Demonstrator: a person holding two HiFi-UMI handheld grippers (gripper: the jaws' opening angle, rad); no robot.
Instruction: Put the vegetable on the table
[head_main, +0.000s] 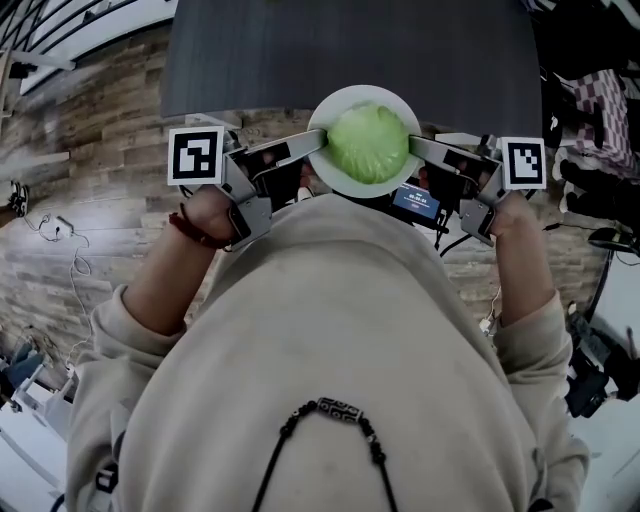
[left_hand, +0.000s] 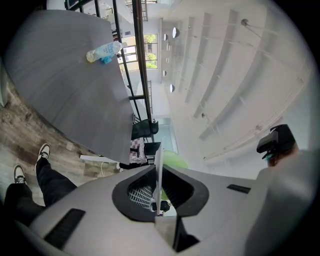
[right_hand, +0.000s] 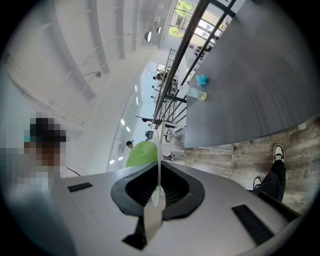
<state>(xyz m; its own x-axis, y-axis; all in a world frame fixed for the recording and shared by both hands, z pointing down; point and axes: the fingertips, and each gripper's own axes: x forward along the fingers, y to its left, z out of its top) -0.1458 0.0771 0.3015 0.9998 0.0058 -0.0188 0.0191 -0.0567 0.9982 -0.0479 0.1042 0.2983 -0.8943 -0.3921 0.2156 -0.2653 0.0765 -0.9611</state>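
Note:
A pale green cabbage (head_main: 367, 144) lies on a white plate (head_main: 330, 181) held in the air in front of the person's chest, just before the near edge of the dark grey table (head_main: 350, 50). My left gripper (head_main: 312, 143) is shut on the plate's left rim, my right gripper (head_main: 412, 148) on its right rim. In the left gripper view the plate (left_hand: 158, 170) shows edge-on between the jaws with the cabbage (left_hand: 175, 160) behind it. The right gripper view shows the same edge of the plate (right_hand: 158, 160) and the cabbage (right_hand: 141, 152).
On the far part of the table lie a plastic bottle (left_hand: 103, 51) and a small blue thing (right_hand: 201, 80). The floor (head_main: 90, 190) is wood-patterned planks with cables (head_main: 60, 240) at the left. Another person's legs and shoes (left_hand: 30, 170) stand near the table.

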